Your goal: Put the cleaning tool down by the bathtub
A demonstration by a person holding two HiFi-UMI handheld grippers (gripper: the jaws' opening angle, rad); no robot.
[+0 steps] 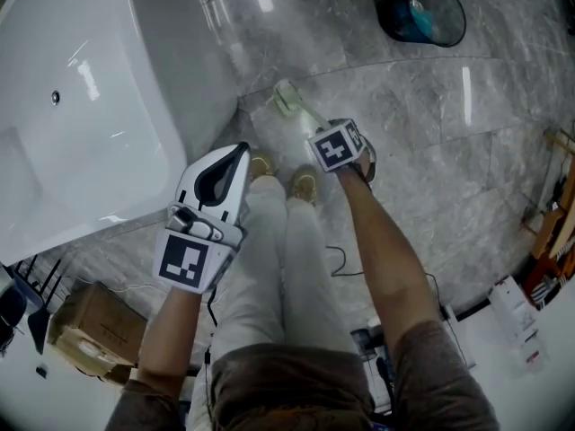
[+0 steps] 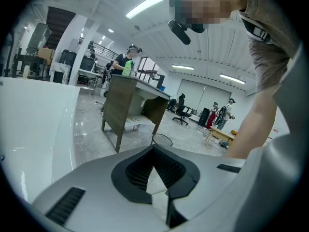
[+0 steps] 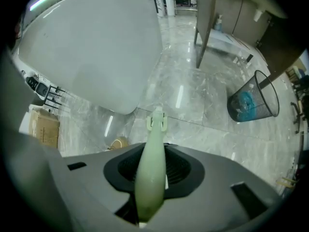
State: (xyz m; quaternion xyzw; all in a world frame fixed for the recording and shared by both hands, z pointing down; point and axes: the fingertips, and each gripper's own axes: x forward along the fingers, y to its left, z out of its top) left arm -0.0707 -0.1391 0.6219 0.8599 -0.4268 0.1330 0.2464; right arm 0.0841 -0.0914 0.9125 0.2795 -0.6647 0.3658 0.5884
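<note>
A pale green cleaning tool (image 3: 150,170) with a long handle hangs head-down over the grey marble floor. Its small brush head (image 1: 288,99) hovers close to the foot of the white bathtub (image 1: 108,88). My right gripper (image 1: 328,135) is shut on the tool's handle, which runs between its dark pads (image 3: 181,170) in the right gripper view. My left gripper (image 1: 239,157) sits beside it near the tub's rim, its jaws meeting at the tips with nothing in them. In the left gripper view the left gripper (image 2: 153,150) faces out across the room, with the bathtub (image 2: 34,124) at the left.
A black mesh bin (image 1: 420,12) with blue contents stands on the floor at the far right. A cardboard box (image 1: 90,326) lies at the lower left. The person's shoes (image 1: 304,185) are just below the tool. A wooden desk (image 2: 128,105) and people stand further off.
</note>
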